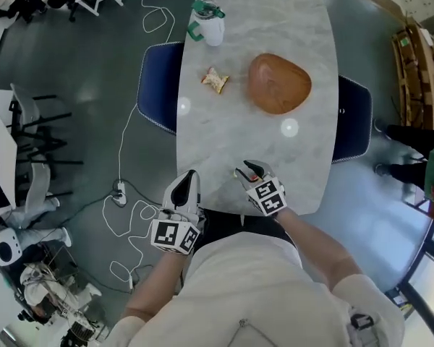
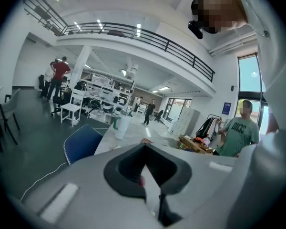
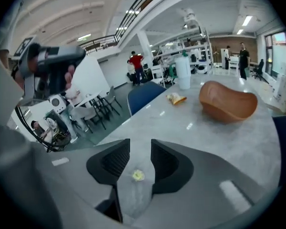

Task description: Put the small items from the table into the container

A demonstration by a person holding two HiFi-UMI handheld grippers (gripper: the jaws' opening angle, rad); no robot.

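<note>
Jaws of the right gripper (image 3: 140, 142) are held well apart, and nothing is gripped by them. A small pale yellow crumb (image 3: 138, 175) is seen on the grey marbled table (image 3: 214, 142) in the gap between the two dark pads, touched by neither pad. In the head view this gripper is placed over the near edge of the table, tilted downward. The left gripper (image 2: 145, 147) is held beside it, at the near left corner; its jaws are brought together at the tips, and no object is seen to be held. Farther along the table a crumpled yellowish scrap (image 1: 215, 80) is lying just beside the brown wooden bowl (image 1: 278, 83), apart from it and well apart from both grippers. A white tumbler with a green lid (image 1: 208, 24) is standing upright at the far left corner. A dark blue chair (image 1: 155, 85) is pushed against the left side of the table.
</note>
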